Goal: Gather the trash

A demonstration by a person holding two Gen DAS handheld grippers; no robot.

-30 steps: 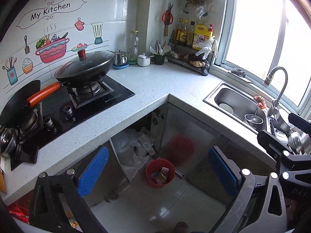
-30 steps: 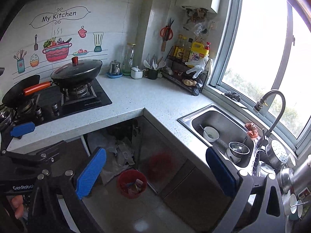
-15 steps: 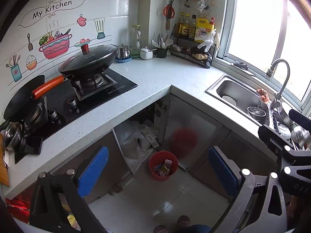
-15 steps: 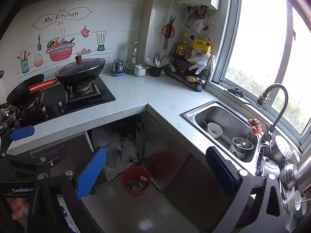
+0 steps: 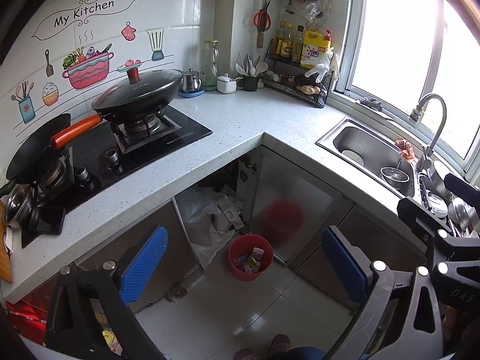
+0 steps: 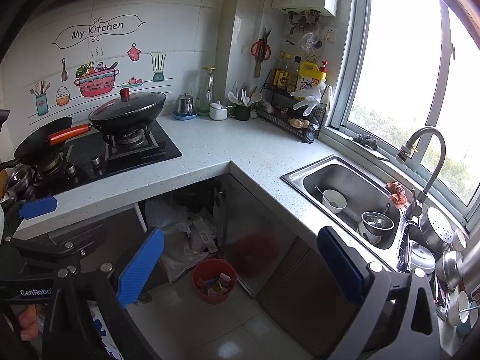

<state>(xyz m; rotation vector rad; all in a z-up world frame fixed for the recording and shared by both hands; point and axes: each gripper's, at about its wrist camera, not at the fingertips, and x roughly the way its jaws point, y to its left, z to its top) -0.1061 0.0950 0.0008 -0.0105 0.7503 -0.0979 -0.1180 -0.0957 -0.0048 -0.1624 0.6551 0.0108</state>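
A: Where's the trash?
B: In the red bin [image 5: 250,257] on the floor [image 5: 234,309], at the inner corner of the L-shaped tabletop [image 5: 240,120], just in front of the open cabinet with crumpled plastic bags [image 5: 210,219]. Wrappers and small packets fill it.

A: Left tool?
B: Left tool [image 5: 244,265] jaws spread wide, nothing between them. Held high above the floor; in its own view the bin shows between the blue pads [image 5: 144,264], well apart from both.

A: Right tool?
B: Right tool [image 6: 240,267] also wide open, empty. In the right wrist view the bin [image 6: 214,280] again sits between the pads, closer to the left one, far below.

A: The tools see each other?
B: Yes. Left tool's frame shows at the left edge of the right view, right tool's frame at the right edge of the left view.

A: Other stuff?
B: Wok [image 5: 141,96] with lid on the stove [image 5: 129,147], sink [image 6: 345,192] with a bowl [image 6: 334,200] and a metal pot [image 6: 376,225], under the window.
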